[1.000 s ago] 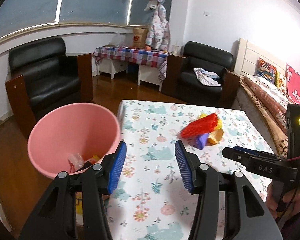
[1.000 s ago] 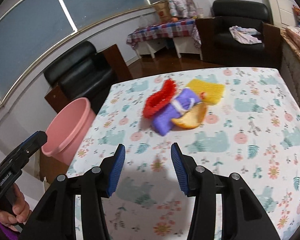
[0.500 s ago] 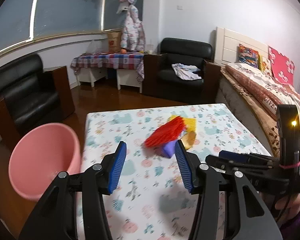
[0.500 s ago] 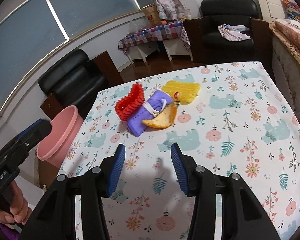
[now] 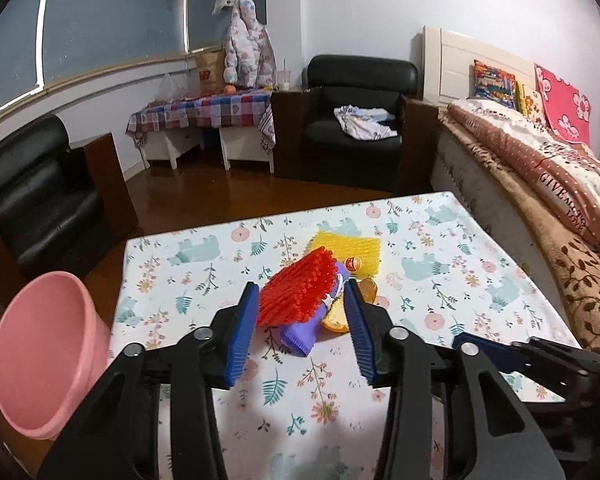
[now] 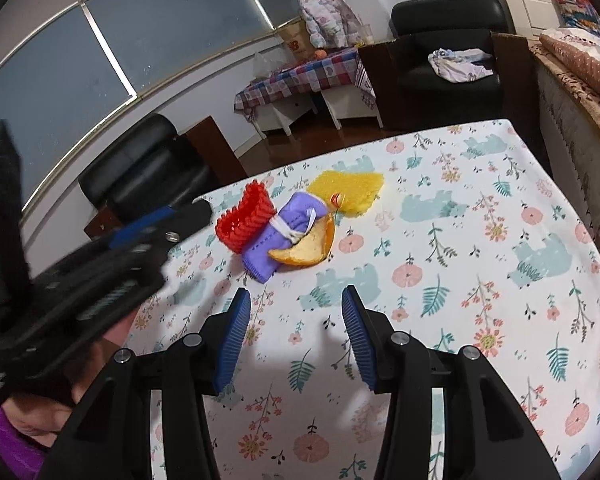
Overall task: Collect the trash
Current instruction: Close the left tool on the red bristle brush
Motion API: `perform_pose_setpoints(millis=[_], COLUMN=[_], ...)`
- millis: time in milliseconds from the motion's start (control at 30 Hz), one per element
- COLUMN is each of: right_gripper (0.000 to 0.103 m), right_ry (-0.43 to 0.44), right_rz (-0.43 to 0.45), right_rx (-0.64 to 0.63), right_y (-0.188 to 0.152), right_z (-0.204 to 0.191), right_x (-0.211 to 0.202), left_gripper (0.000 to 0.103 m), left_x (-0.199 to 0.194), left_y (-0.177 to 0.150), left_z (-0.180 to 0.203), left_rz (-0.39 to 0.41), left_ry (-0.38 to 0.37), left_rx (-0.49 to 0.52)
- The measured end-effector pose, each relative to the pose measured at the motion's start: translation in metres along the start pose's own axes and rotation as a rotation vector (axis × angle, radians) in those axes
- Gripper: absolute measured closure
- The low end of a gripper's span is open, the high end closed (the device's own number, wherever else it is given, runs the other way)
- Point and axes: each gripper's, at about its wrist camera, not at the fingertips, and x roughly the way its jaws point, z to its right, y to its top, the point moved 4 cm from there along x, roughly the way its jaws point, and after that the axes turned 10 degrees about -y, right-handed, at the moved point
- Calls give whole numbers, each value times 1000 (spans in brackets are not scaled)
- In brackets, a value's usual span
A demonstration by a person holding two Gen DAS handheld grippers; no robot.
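In the left wrist view, the left gripper (image 5: 302, 308) points at a small heap of trash on the table (image 5: 440, 280). Its blue jaws have just been closing in, and the red net (image 5: 300, 294) now sits between them. The left pad looks right against the net, but the jaws are not squeezing it, so the gripper counts as apart, not holding. A purple sock (image 5: 302, 336) sticks out under the red net, at 6 o'clock from it. An orange peel (image 5: 336, 320) lies at 3 o'clock from the sock, by the right jaw. A yellow net (image 5: 354, 250) lies at 1 o'clock from the red one. A pink bucket (image 5: 40, 352) stands off the table edge at 9 o'clock. The tip of the right gripper (image 5: 520, 354) shows at 4 o'clock. In the right wrist view, the right gripper (image 6: 296, 322) hangs over the flowery table (image 6: 500, 280) with its jaws apart and nothing between them. The heap is at 12 o'clock from it: red net (image 6: 246, 220), purple sock (image 6: 284, 236), orange peel (image 6: 306, 250) and yellow net (image 6: 348, 190), all touching. The left gripper (image 6: 188, 216) comes in blurry from 9 o'clock, its tip just beside the red net. A hand (image 6: 60, 392) holds it at 8 o'clock.
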Motion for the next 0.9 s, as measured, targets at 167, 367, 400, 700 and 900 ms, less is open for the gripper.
perform_pose_setpoints(millis=[167,367,400,700,900], right_gripper=[56,56,56,56,56], right_ry=[8,19,21,23,-20], right_rz=[-10,-37,-43,-82,-85], right_rx=[27,57,61,79,57], right_y=[1,-3,-3,-10,-2], right_z=[6,11,12,15,9], right_x=[3,10,11,23,31], left_gripper=[67,89,92,97,97], left_x=[20,31,31,2,-17], left_y=[-6,-15,-17,-30,-38], left_z=[-7,-22,-24,-53,-60], left_rz=[-34,-65,-66,-26,-12], left_ry=[27,37,39,21,-9], left_rx=[-7,-37,-43,-136,-161])
